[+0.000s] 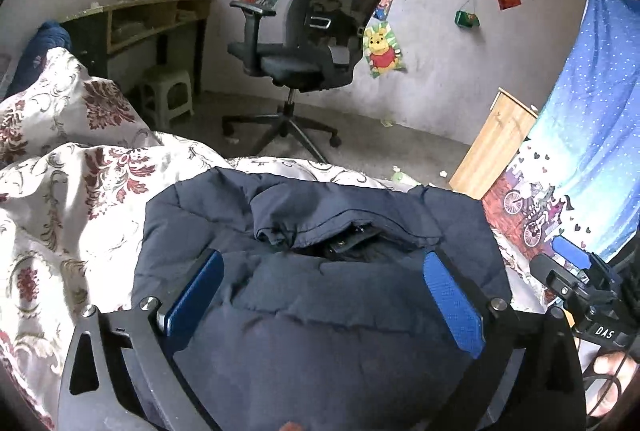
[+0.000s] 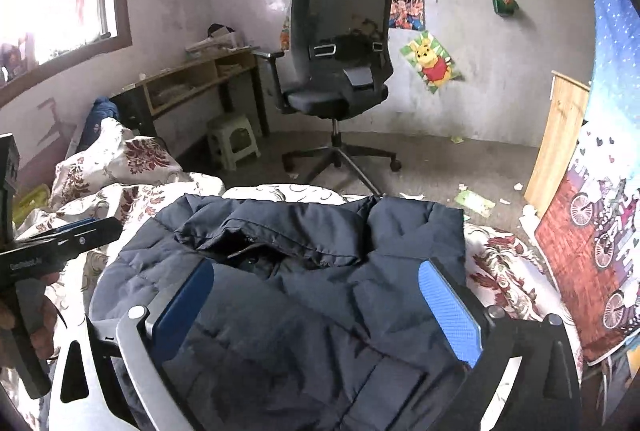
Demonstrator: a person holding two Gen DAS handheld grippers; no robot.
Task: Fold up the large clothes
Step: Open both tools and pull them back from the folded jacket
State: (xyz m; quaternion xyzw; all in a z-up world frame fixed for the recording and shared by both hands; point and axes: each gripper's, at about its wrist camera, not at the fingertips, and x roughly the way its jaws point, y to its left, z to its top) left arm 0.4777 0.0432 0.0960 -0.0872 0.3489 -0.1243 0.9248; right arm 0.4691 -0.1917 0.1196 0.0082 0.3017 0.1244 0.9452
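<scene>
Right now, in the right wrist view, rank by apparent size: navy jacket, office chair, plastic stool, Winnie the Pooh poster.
1. navy jacket, though nearness to the camera inflates it
2. office chair
3. plastic stool and Winnie the Pooh poster: too alike to rank

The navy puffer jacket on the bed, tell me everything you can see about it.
The navy puffer jacket is dark blue, quilted in padded panels, with a smooth, slightly shiny shell. It lies folded into a compact bundle on the floral bedspread, its rumpled collar or hood facing the office chair, and dark lining and a snap show in the opening. Both the left tongs and right tongs hang open over it, pads apart, gripping nothing.
</scene>
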